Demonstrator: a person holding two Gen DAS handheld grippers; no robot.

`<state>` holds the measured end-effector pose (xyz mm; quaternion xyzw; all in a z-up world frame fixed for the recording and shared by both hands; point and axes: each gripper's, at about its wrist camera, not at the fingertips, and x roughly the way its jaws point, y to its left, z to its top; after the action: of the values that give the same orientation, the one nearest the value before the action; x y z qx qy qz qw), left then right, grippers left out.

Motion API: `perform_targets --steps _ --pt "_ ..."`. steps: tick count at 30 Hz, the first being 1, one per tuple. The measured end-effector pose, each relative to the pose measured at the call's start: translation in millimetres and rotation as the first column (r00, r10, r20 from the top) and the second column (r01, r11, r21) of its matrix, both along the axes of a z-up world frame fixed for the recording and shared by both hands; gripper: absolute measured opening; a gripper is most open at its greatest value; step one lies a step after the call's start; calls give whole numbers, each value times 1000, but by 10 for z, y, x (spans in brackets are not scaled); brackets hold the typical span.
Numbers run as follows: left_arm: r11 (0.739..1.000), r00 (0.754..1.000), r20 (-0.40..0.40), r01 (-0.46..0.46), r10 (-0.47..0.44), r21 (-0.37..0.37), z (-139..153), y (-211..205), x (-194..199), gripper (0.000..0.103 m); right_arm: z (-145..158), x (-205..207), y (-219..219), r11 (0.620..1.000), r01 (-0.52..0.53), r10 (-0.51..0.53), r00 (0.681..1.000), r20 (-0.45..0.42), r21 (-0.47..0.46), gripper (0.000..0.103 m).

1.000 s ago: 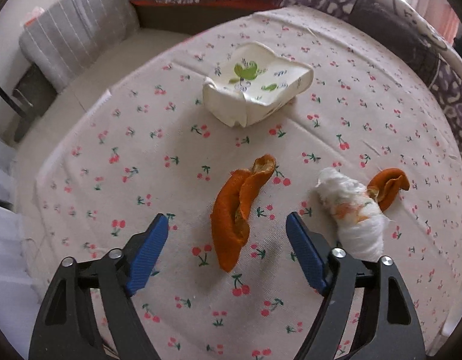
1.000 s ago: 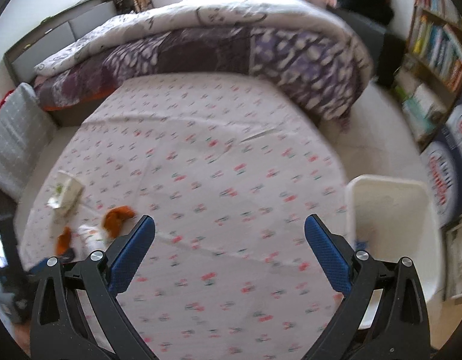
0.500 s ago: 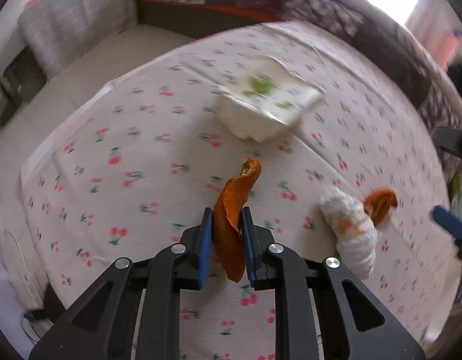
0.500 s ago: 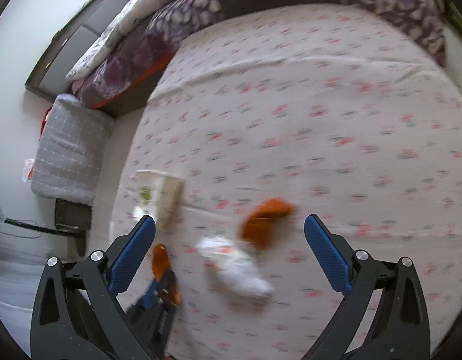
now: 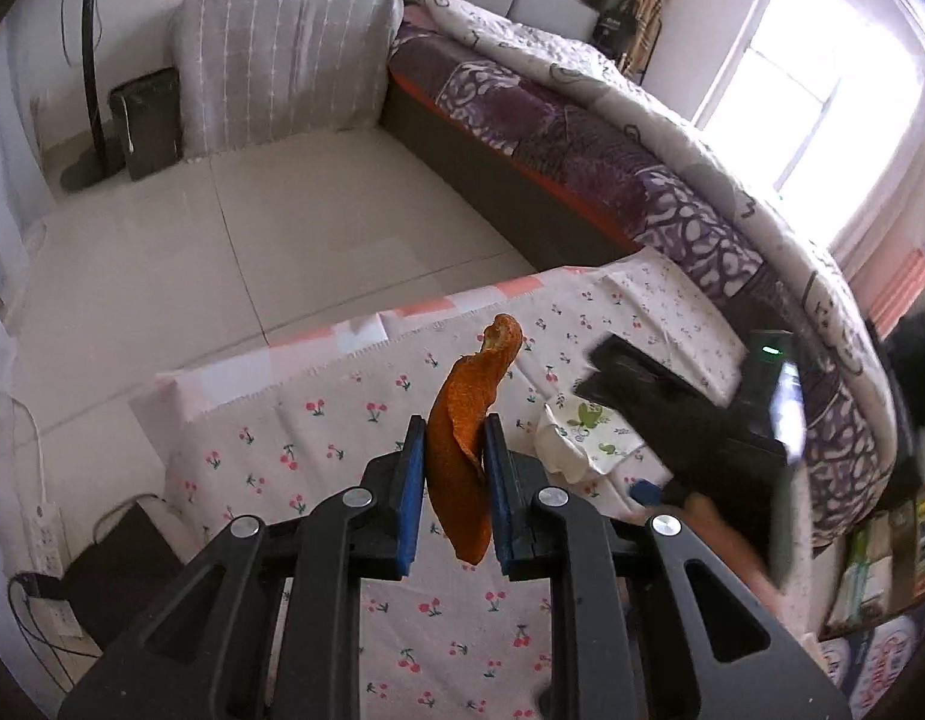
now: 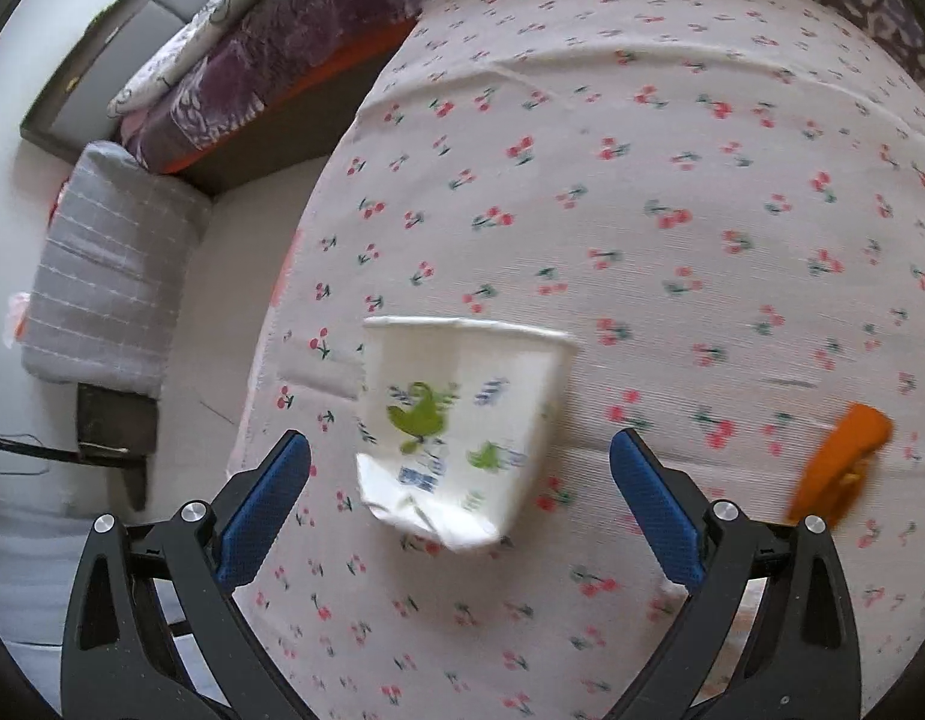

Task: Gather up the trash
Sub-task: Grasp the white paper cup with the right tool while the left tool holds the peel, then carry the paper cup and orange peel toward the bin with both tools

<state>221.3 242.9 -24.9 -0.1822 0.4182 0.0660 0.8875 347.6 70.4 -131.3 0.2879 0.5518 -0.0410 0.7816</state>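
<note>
while the left gripper (image 5: 456, 480) has its blue pads pressed in on a long orange peel (image 5: 462, 450), the peel stands nearly upright between them, its curled tip rising above the fingers and its lower end hanging just below the pads, clear of the cherry-print tablecloth (image 5: 318, 420). just beyond and to the right of that peel, the left wrist view shows a crushed white paper cup (image 5: 588, 438) with green print lying on the cloth, with the dark, blurred body of the right gripper (image 5: 642, 489) over its far side.

from the right wrist view, the right gripper (image 6: 459, 501) is spread wide and has hold of nothing; the crushed cup (image 6: 456, 420) lies on its side on the cloth (image 6: 642, 210) between the two blue pads, touching neither. a second, smaller orange peel (image 6: 840, 468) rests on the cloth off to the right of the right-hand finger, well apart from the cup.

farther back, past the table edge, lie a pale tiled floor (image 5: 252, 240), a grey striped cushion (image 5: 282, 66) standing upright against the bed end, and a bed with a purple patterned quilt (image 5: 582, 138) beneath a bright window (image 5: 822, 102).
</note>
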Motion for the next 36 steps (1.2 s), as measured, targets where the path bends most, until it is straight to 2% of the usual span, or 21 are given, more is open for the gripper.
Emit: perform_targets --steps 5,6,7,8,13,18,26,36 --pt "999 999 -12 -32 32 -19 -57 106 43 19 -109 94 190 995 -47 45 998 -32 -92 97" --pt "999 999 -15 -41 40 -28 -73 141 45 19 -97 87 202 992 -53 51 998 -22 -117 91" --pt "998 999 -20 -50 49 -33 -91 169 48 19 -84 92 211 986 -66 65 998 -14 -151 75" --pt "998 998 -22 -56 55 -35 -100 195 42 19 -65 98 219 978 -93 94 996 -3 -189 75" --pt "995 996 -31 -88 87 -43 -138 264 25 19 73 15 67 976 -106 122 990 73 -191 65" --pt "995 996 -9 -89 88 -38 -82 214 2 19 323 -91 -119 973 -93 123 983 135 -210 65" --pt "998 997 39 -64 64 -9 46 10 -67 19 792 -277 -420 954 -76 151 957 246 -290 66" --pt "999 995 93 21 -26 48 190 -405 -232 19 1351 -939 -819 935 -16 163 907 389 -355 68"
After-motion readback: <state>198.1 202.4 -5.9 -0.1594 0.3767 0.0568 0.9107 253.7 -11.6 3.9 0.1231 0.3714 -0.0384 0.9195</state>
